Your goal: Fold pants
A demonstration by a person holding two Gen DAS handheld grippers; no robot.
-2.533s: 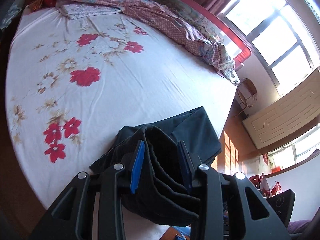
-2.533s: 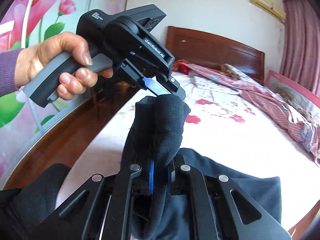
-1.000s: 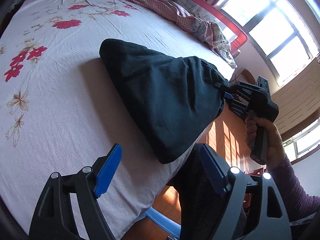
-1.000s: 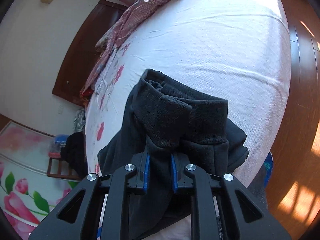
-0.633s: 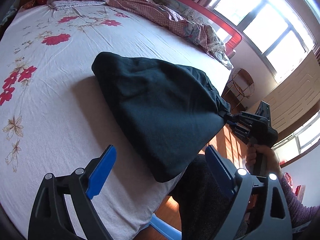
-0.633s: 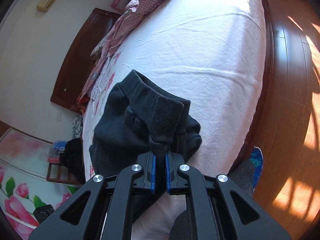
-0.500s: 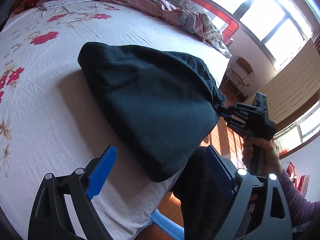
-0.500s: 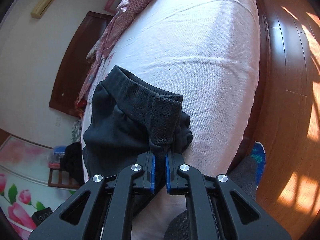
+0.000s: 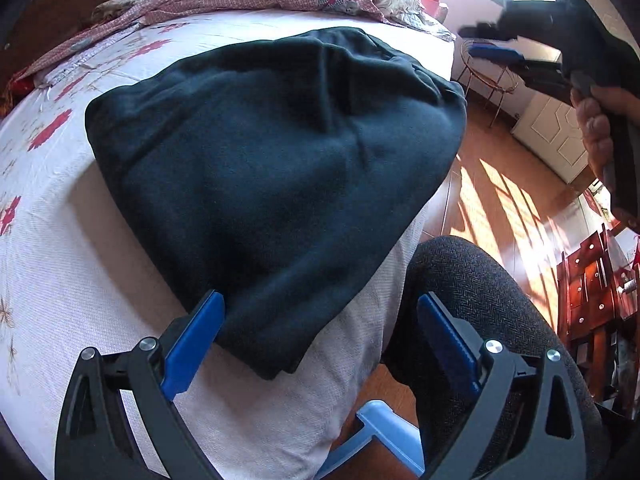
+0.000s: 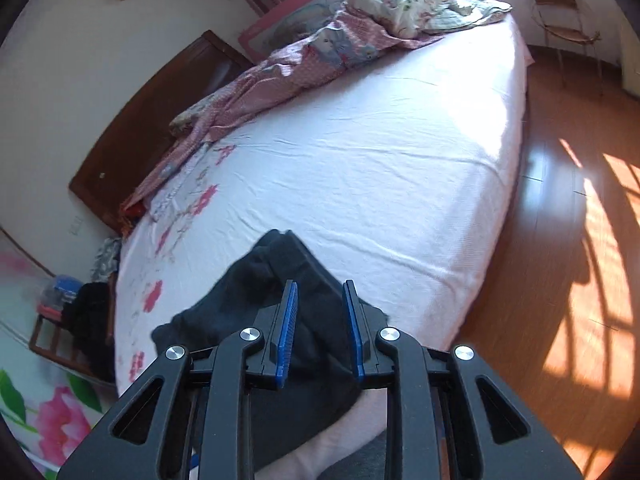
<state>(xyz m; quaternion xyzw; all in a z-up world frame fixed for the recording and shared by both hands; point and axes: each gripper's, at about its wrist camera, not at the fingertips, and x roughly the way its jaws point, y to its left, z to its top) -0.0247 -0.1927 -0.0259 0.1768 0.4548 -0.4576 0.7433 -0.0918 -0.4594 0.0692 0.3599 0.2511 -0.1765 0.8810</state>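
Folded dark pants (image 9: pixel 276 168) on bed (image 9: pixel 52 264), left claw (image 9: pixel 320 344) spread wide (empty), right claw (image 10: pixel 320 328) just parted, released

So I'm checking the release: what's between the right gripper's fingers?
Nothing: in the right wrist view the right gripper stands open above the folded pants, which lie on the bed.

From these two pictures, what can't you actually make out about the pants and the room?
- Left wrist view: the pants are one dark heap; how many layers lie under the top fold is hidden.
- Left wrist view: the right gripper is blurred.
- Right wrist view: its own fingers cover the pants' near edge.
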